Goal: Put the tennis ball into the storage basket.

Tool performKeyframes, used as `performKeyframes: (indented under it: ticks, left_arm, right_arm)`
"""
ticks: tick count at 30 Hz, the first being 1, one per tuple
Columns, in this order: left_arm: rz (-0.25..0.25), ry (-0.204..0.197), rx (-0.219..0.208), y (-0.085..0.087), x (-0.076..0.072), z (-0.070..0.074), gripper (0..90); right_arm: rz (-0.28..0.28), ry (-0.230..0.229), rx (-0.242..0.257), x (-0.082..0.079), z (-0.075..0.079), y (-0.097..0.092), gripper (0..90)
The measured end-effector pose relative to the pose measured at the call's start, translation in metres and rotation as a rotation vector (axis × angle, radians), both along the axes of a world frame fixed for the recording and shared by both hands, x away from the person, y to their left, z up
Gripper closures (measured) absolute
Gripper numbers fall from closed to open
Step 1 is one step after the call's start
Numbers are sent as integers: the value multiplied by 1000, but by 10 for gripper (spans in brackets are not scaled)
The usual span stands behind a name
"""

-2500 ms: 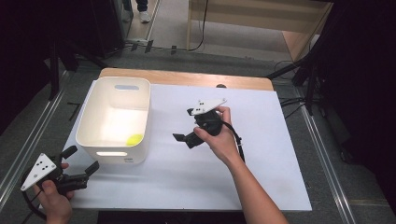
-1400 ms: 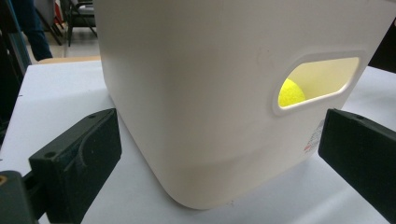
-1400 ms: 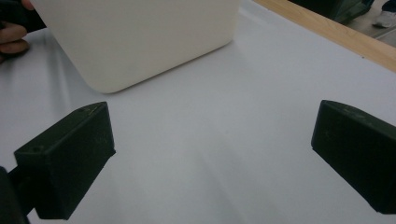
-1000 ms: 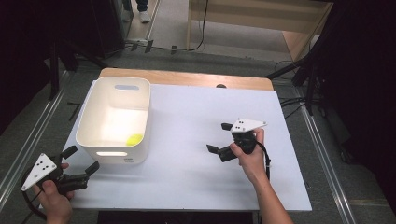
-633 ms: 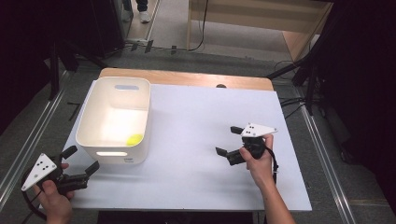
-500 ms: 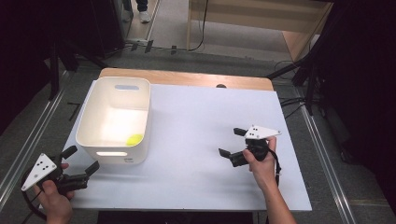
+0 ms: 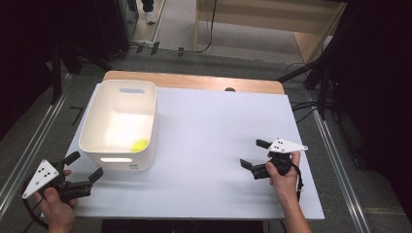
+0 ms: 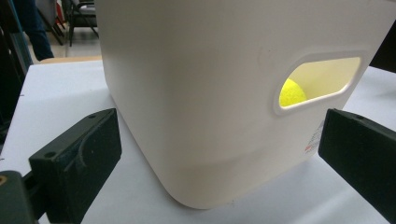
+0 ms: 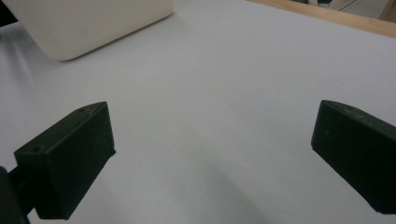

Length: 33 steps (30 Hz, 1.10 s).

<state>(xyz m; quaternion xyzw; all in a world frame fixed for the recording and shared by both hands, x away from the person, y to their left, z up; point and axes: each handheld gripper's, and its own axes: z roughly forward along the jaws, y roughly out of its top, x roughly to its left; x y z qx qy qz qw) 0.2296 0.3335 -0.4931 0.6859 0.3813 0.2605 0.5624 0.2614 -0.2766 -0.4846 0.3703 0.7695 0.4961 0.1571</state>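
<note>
Counter [image 7: 204, 126], white top, wood strip along the 12 o'clock edge. White bin [image 7: 119, 125] sits at my 10 o'clock, handle slot facing me. Left tongs [image 7: 82, 171] at 7 o'clock, just beside the bin's near corner, jaws apart, nothing held. Right tongs [image 7: 252, 156] at 4 o'clock over bare counter, jaws apart, empty. Yellow ball [image 7: 141, 144] lies inside the bin, near-right corner, visible through the slot.

white bin [image 7: 119, 121], yellow ball [image 7: 141, 144], white table [image 7: 204, 126]
</note>
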Motion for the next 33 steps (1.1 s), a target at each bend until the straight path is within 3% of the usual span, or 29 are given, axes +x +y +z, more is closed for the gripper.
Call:
performKeyframes:
  ticks: [24, 33]
  left_arm:
    - [-1, 0, -1, 0, -1, 0, 0]
    - [-3, -3, -5, 1, 0, 1, 0]
  right_arm:
    - [-121, -2, 37, -37, -24, -50, 0]
    - [-163, -7, 66, -47, -27, -65, 0]
